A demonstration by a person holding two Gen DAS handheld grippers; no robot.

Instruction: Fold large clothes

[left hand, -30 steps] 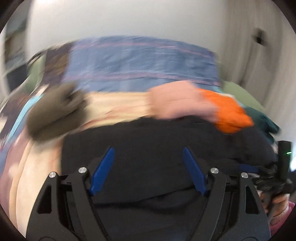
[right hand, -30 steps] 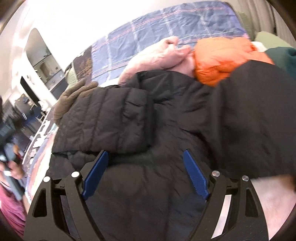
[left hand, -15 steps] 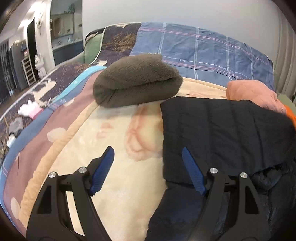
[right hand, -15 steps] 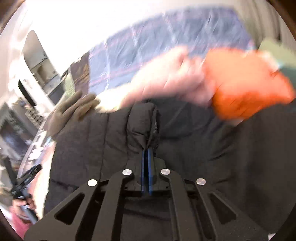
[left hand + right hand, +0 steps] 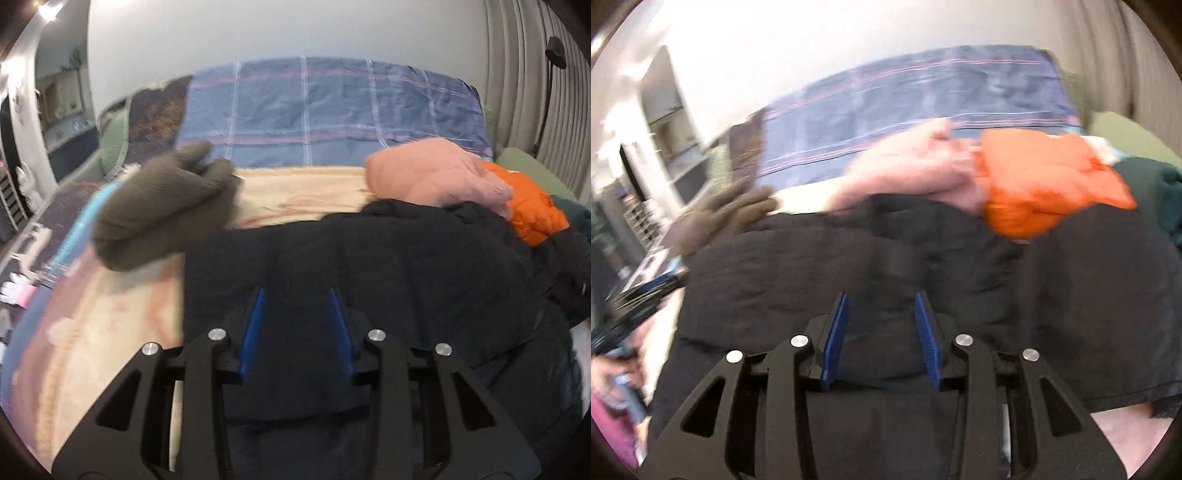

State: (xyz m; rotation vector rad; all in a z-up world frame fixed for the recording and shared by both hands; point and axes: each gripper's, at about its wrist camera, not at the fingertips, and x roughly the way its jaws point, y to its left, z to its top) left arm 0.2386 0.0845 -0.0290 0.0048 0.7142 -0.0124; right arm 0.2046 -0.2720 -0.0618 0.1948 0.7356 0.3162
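Observation:
A black quilted jacket (image 5: 388, 266) lies on the bed, partly folded; it fills the lower middle of the right wrist view (image 5: 849, 273) too. My left gripper (image 5: 297, 295) hovers over the jacket's left part with its blue pads partly open and nothing clamped between them. My right gripper (image 5: 881, 299) is also partly open, its pads on either side of a raised ridge of the jacket without pinching it. Both views are blurred by motion.
A folded brown fleece (image 5: 162, 206) lies left of the jacket. A pink garment (image 5: 432, 173) and an orange puffer (image 5: 532, 210) lie behind it. A blue plaid quilt (image 5: 325, 110) covers the bed's head. A dark green garment (image 5: 1152, 192) is at far right.
My right gripper, shut on a jacket fold half a second ago, has opened partway. My left gripper has swung right over the jacket and its jaws have narrowed.

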